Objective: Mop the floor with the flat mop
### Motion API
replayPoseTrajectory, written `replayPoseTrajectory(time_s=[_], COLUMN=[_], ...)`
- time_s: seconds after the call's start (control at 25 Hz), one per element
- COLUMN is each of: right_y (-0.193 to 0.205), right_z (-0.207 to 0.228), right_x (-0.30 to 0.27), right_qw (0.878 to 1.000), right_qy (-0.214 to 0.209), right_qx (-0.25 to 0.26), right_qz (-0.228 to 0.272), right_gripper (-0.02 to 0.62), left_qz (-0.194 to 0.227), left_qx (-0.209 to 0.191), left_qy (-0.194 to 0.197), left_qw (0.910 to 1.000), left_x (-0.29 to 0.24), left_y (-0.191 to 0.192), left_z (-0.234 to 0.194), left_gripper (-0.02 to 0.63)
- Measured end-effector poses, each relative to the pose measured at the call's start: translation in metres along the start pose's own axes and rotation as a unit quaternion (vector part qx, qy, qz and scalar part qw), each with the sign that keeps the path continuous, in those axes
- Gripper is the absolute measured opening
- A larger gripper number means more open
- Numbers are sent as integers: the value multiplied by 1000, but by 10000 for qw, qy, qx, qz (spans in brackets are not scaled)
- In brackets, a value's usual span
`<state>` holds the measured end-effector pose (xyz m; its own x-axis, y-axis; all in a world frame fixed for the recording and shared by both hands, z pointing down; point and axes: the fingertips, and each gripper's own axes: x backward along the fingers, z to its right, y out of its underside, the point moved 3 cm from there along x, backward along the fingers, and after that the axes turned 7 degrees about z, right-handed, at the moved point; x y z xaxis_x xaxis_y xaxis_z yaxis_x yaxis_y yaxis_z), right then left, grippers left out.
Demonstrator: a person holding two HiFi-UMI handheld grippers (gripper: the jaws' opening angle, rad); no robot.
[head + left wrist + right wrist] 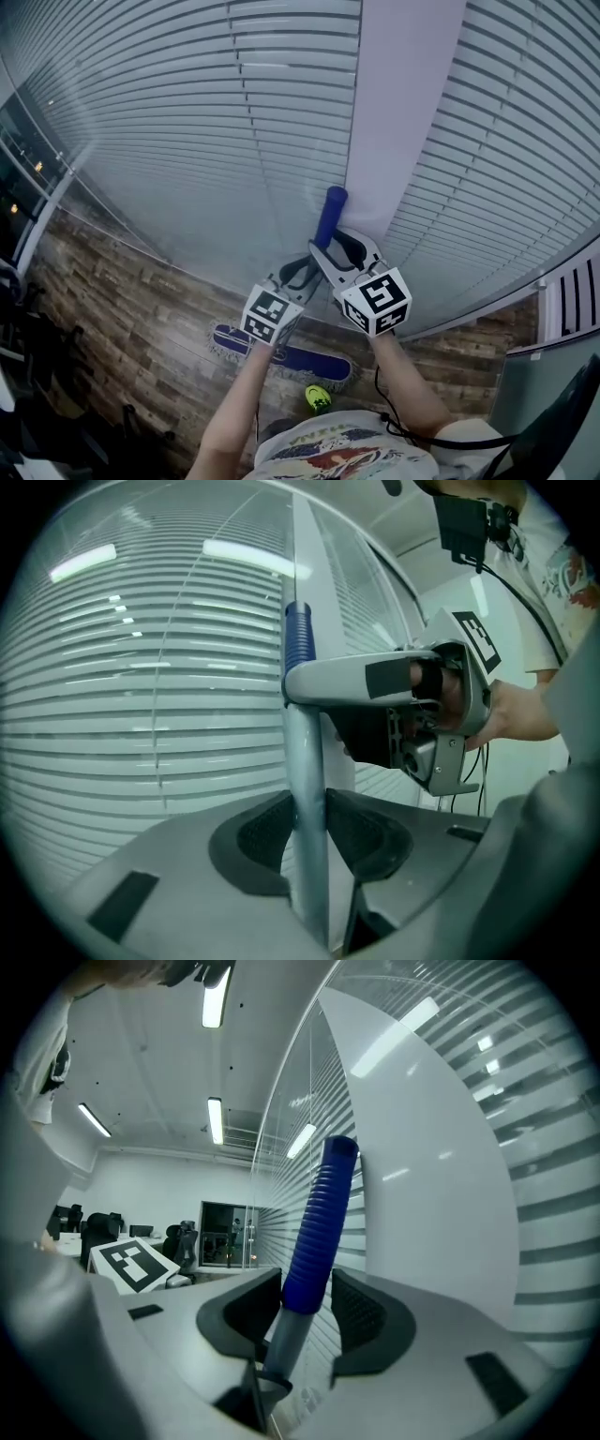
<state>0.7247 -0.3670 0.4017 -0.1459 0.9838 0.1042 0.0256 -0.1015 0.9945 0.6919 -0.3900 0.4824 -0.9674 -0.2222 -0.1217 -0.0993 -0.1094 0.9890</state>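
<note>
Wooden floor point(141, 309) lies open to the left, blinds point(187, 141) and a white pillar point(403, 94) block the far side, and the flat mop point(309, 361) lies near.

Mop pole point(305, 761): smooth pale-grey metal, slight sheen. Top grip point(319, 1232): blue ribbed plastic, semi-gloss. Mop head point(281, 356), near: blue cloth w/ fuzzy fringe. Floor point(122, 300): matt wood-look planks, mottled brown. Far blinds point(187, 112): smooth white slats. Left gripper point(309, 846) & right gripper point(305, 1312): matt grey plastic; pads point(258, 832) black, fine-textured.
</note>
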Motion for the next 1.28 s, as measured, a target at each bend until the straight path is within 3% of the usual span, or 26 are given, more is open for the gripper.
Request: replayPoseTrajectory(time_s=[0.28, 0.6, 0.8, 1.0, 1.28], right_y=[1, -71, -73, -83, -90], right_z=[-26, -76, -118, -176, -261], right_x=[13, 43, 79, 121, 180], right_qw=[9990, 9927, 9872, 9823, 9623], right_qy=[-310, -834, -1158, -1605, -2641], right_qx=[-233, -525, -603, -489, -128], right_qz=[231, 695, 917, 837, 638], right_gripper=[149, 147, 140, 137, 130], left_qz=[-38, -107, 272, 771, 1012], left_qx=[9, -136, -680, -1280, -524], left_qy=[-472, -1050, -185, 675, 2184], left_qw=[9989, 9943, 9971, 9865, 9692], left_x=[25, 78, 112, 161, 213], left_y=[14, -32, -30, -66, -69], left_z=[18, 67, 101, 143, 210], left_gripper=[103, 100, 107, 155, 142])
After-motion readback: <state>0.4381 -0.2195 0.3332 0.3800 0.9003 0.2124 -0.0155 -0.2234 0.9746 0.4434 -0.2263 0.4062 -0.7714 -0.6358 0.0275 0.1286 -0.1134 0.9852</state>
